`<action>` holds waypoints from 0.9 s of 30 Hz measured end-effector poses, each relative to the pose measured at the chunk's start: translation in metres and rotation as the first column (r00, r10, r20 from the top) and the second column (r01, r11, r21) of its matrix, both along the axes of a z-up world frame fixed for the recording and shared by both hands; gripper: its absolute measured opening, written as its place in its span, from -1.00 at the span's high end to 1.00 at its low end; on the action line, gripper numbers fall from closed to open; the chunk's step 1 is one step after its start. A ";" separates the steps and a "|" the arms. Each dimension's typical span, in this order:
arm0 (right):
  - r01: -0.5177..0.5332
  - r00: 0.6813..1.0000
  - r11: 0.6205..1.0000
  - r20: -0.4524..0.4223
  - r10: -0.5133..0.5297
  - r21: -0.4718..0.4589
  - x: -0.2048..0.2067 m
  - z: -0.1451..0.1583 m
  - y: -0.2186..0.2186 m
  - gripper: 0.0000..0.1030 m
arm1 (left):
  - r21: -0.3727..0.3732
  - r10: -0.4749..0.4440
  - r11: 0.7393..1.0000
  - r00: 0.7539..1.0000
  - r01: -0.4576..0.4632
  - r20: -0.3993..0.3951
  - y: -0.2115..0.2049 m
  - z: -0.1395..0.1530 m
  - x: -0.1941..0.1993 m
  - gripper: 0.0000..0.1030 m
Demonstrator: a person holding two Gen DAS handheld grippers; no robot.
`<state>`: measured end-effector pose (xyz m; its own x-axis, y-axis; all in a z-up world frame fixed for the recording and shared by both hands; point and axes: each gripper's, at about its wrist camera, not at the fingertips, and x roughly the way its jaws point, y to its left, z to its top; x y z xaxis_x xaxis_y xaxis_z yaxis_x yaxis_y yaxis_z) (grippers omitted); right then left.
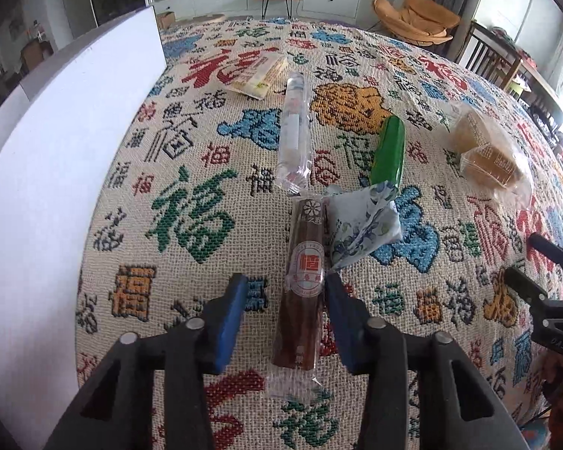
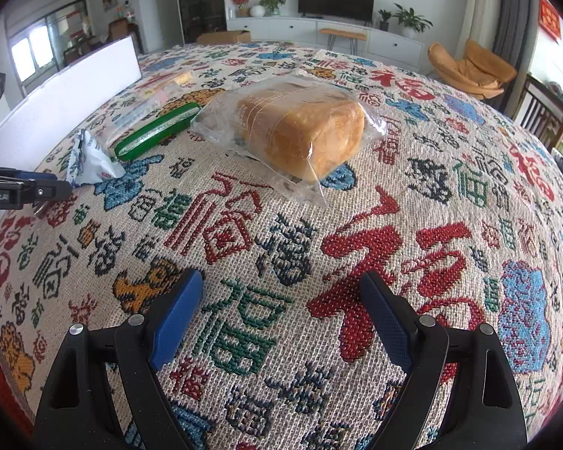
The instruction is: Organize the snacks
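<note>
Woven cloth (image 1: 191, 225), cream with Chinese characters stitched in red, green, blue and orange, covers the whole table. Along its left edge stands a white board (image 1: 67, 157), upright.

Seen from the left wrist camera, the left gripper (image 1: 285, 296) hangs low over the cloth with its blue-padded fingers (image 1: 231, 322) apart. A long brown snack bar (image 1: 304, 285) in clear wrap, with a red and white label, lies flat between them, running away from the camera. The right-hand pad looks to be touching or just beside the bar; the left-hand pad stands clear of it. Beyond the bar lies a long clear packet (image 1: 294, 131), and farther back a flat yellowish packet (image 1: 261, 77). Just right of the brown bar sits a small white pouch with blue flowers (image 1: 364, 225), its near corner close to the right-hand pad. Behind the pouch lies a green stick-shaped packet (image 1: 388, 152). Farther right, a bag of golden bread (image 1: 488, 153) rests on the cloth.

From the right wrist camera, the right gripper (image 2: 281, 300) hovers over bare cloth with its fingers (image 2: 176, 315) wide apart and nothing between them. The bread bag (image 2: 300, 127) lies ahead of it, well apart. The green packet (image 2: 157, 131) and flowered pouch (image 2: 90, 161) lie to the left, near the other gripper's tip.
</note>
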<state>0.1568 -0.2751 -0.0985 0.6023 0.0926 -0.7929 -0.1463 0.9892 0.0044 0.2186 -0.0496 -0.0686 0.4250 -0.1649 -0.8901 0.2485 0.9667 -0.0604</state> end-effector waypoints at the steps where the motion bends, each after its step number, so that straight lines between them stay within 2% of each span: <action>1: 0.000 1.000 1.000 0.000 0.000 0.000 0.000 0.000 0.000 -0.71 | -0.016 0.003 1.000 1.000 -0.003 -0.006 0.003 0.000 -0.003 0.64; 9: 0.000 1.000 1.000 0.000 0.000 0.000 0.000 0.000 0.000 -0.71 | -0.128 0.106 0.986 0.994 -0.108 -0.020 0.043 0.014 -0.051 0.62; 10: 0.000 1.000 1.000 0.000 0.000 0.000 0.000 0.000 0.000 -0.71 | -0.132 0.121 0.983 0.992 -0.124 -0.024 0.046 0.013 -0.055 0.44; 11: 0.000 1.000 1.000 0.000 0.000 0.000 0.000 0.000 0.000 -0.71 | -0.129 0.137 0.982 0.990 -0.139 -0.027 0.048 0.010 -0.057 -0.01; 13: 0.000 1.000 1.000 0.000 0.000 0.000 0.000 0.000 0.000 -0.71 | -0.118 0.175 0.977 0.984 -0.176 -0.021 0.050 0.003 -0.058 -0.49; 15: 0.000 1.000 1.000 0.000 0.000 0.000 0.000 0.000 0.000 -0.71 | -0.131 0.193 0.972 0.981 -0.193 -0.011 0.051 -0.002 -0.058 -0.52; 20: 0.000 1.000 1.000 0.000 0.000 0.000 0.000 0.000 0.001 -0.71 | -0.090 0.189 0.979 0.981 -0.185 0.032 0.044 -0.005 -0.055 -0.60; 24: -0.001 1.000 1.000 -0.001 0.001 0.001 0.000 0.000 0.000 -0.72 | 0.030 0.157 0.987 0.986 -0.159 0.060 0.026 -0.010 -0.054 -0.67; 25: -0.002 1.000 1.000 -0.001 0.002 0.001 0.000 0.000 0.001 -0.73 | 0.052 0.153 0.986 0.986 -0.157 0.071 0.022 -0.011 -0.055 -0.74; 27: -0.002 1.000 1.000 -0.002 0.002 0.001 0.000 0.000 0.001 -0.73 | 0.036 0.173 0.984 0.983 -0.175 0.067 0.026 -0.013 -0.053 -0.81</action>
